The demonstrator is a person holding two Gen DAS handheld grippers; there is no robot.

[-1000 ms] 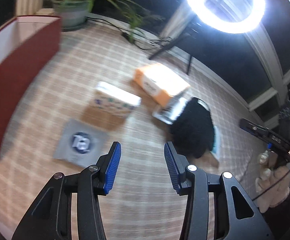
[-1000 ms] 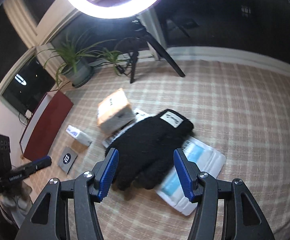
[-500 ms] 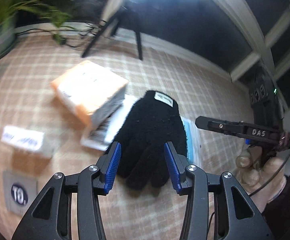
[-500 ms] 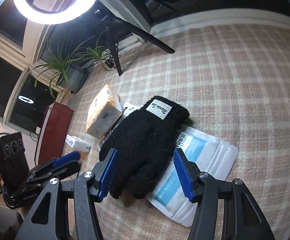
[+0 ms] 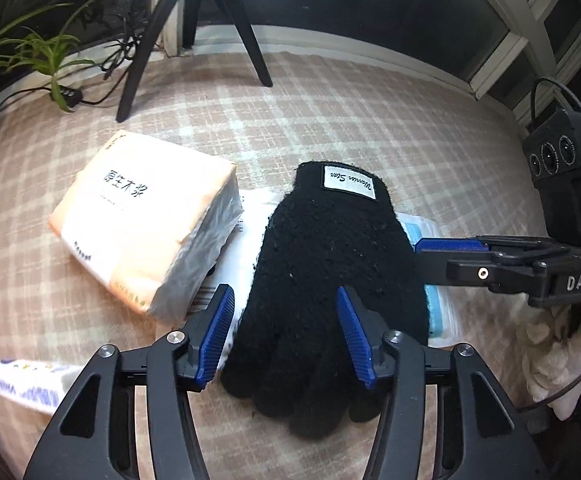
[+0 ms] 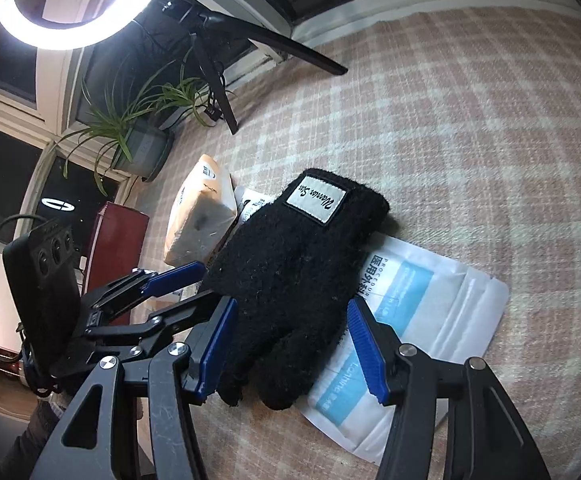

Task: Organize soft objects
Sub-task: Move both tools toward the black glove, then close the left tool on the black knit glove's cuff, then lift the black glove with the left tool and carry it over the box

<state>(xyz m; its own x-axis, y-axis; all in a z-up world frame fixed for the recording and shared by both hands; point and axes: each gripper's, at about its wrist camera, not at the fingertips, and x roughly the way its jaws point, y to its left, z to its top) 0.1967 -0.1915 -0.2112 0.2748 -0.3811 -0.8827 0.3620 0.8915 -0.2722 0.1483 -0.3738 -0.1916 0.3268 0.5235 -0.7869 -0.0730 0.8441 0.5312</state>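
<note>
A black knit glove [image 5: 322, 280] with a white label lies flat on the checked cloth, partly on a white and blue mask packet [image 5: 438, 308]. My left gripper [image 5: 284, 300] hovers over the glove's finger end. Its jaws are opening; the glove lies under the gap and the pads do not press on it. My right gripper [image 6: 292, 308] is open and straddles the same glove [image 6: 290, 260] from the other side, also without touching it. The left gripper [image 6: 186, 292] shows at the right wrist view's left, close beside the right one.
An orange tissue pack [image 5: 142, 220] lies left of the glove, overlapping a white packet. A small tissue pack [image 5: 26, 384] sits at the lower left. A red box [image 6: 114, 240], a potted plant [image 6: 138, 148] and a ring light's tripod [image 5: 194, 32] stand further back.
My left gripper swung right, from over the small packets to over the glove, and its jaws widened. The right gripper sank closer to the glove.
</note>
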